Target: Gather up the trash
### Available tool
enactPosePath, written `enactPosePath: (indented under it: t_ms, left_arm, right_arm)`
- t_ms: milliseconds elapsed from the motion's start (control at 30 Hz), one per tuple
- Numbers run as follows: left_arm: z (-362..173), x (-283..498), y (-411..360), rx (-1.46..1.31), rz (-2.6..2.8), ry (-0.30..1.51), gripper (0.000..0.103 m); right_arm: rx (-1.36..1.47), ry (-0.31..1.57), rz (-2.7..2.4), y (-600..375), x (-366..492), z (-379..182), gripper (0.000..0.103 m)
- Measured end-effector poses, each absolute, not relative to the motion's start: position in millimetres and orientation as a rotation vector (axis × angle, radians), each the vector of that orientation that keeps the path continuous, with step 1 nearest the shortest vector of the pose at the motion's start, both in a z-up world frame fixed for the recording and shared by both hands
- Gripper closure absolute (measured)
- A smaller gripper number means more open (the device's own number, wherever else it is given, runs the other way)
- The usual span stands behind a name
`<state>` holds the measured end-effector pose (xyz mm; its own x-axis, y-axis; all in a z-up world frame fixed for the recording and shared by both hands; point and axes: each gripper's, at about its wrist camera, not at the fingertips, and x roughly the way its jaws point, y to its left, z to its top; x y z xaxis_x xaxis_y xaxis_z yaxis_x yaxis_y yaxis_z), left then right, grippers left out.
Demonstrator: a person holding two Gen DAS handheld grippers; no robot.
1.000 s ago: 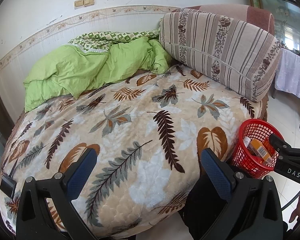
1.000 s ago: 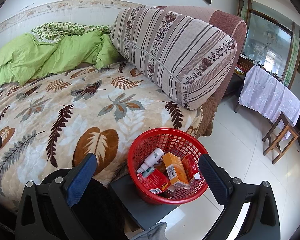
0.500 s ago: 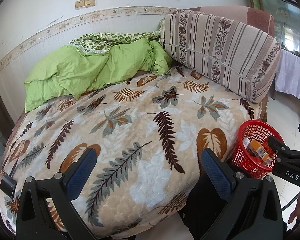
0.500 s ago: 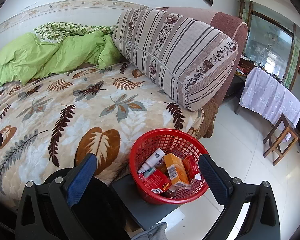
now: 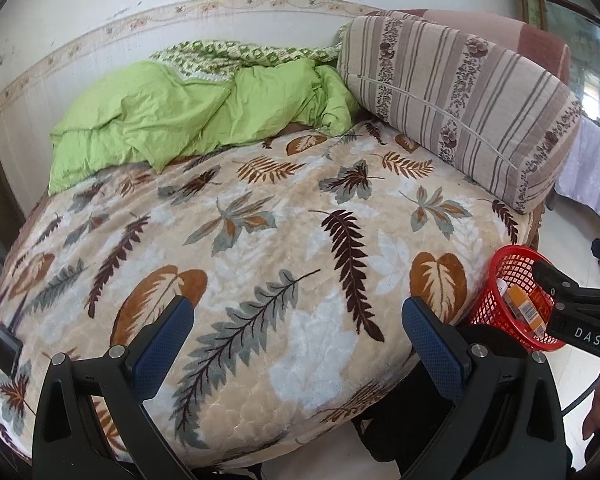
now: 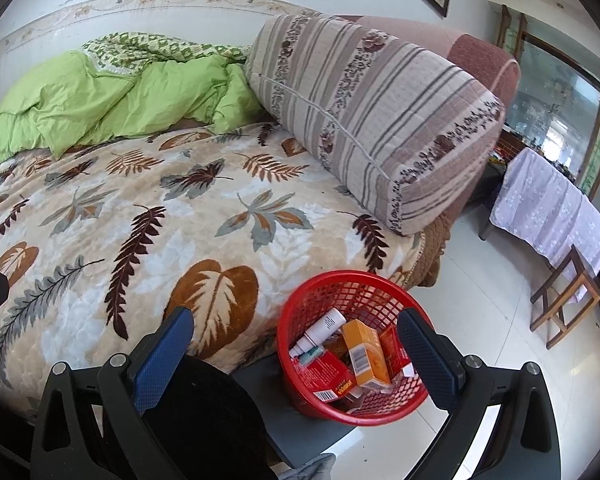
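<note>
red basket (image 6: 352,344) of trash sits between the spread right claw (image 6: 296,334) fingers.

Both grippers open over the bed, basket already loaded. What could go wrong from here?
1. The red basket sits on a grey pad at the bed's edge; the right gripper hangs close above it, so a careless move might tip it.
2. An orange box and white bottle stand high inside; a knock could spill them.
</note>
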<state>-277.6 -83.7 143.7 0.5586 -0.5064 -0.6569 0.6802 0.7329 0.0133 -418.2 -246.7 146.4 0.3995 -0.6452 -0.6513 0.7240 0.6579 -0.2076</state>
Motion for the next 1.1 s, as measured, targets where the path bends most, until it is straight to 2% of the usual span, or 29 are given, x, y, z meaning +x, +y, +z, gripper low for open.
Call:
enactPosePath:
  t_ms: [267, 600, 700, 800, 1100]
  left_arm:
    - [115.4, -184.1, -39.7, 0.218, -0.401, 0.798, 0.0]
    - [42.2, -68.0, -29.2, 0.228, -0.253, 1.014, 0.0]
    - [27.0, -44.1, -30.6, 0.145, -0.27, 1.041, 0.0]
    - [14.5, -28.0, -37.5, 0.174, -0.227, 1.023, 0.0]
    - [11.6, -24.5, -34.5, 0.147, -0.227, 0.962, 0.0]
  right_arm:
    - [0.073, 0.844, -0.634, -245.0, -298.1, 146.9, 0.001]
    - [0.185, 1.037, -0.424, -227.4, -123.6, 45.2, 0.001]
    - [0.2, 1.009, -0.413, -225.7, -99.0, 22.8, 0.001]
    - [0.235, 0.971, -0.4, -228.9, -88.6, -1.3, 0.001]
    - [0.214, 0.907, -0.415, -225.8, -94.0, 1.1, 0.001]
